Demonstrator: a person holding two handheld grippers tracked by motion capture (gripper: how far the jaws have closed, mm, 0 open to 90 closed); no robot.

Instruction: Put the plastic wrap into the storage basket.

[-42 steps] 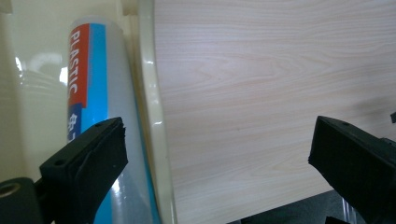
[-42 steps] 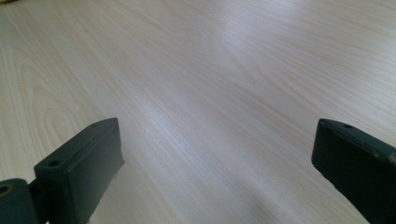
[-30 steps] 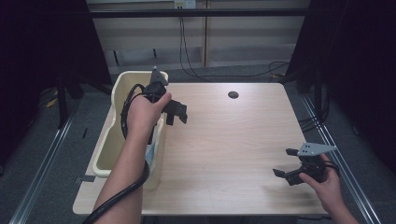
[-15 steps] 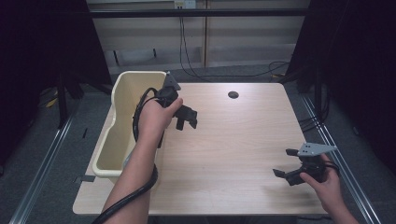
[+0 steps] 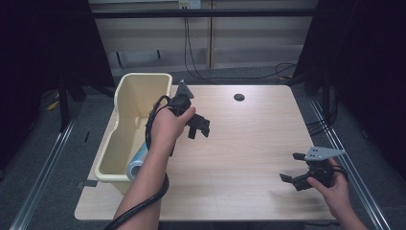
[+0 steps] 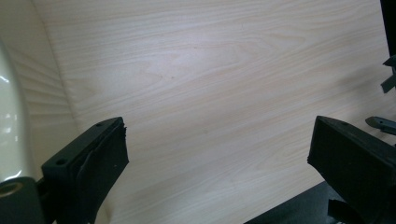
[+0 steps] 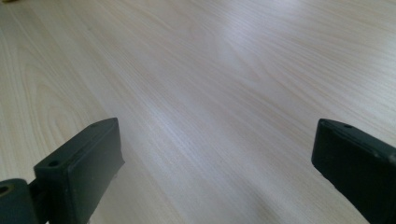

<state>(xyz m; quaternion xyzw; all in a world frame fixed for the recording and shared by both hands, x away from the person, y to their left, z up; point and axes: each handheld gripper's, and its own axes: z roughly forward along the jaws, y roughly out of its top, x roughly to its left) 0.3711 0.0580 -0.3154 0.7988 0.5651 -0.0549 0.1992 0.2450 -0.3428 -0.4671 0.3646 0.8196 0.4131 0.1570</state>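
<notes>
Left gripper (image 5: 198,128) beside bin (image 5: 125,125)

A pale wooden tabletop (image 5: 239,143) carries a cream plastic bin (image 5: 125,132) at its left edge; a dark round hole (image 5: 239,97) marks its far side.

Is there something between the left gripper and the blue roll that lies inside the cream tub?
Yes. The left gripper is open over the table, outside the cream tub. The tub's right wall and the person's own forearm stand between it and the blue roll.
</notes>
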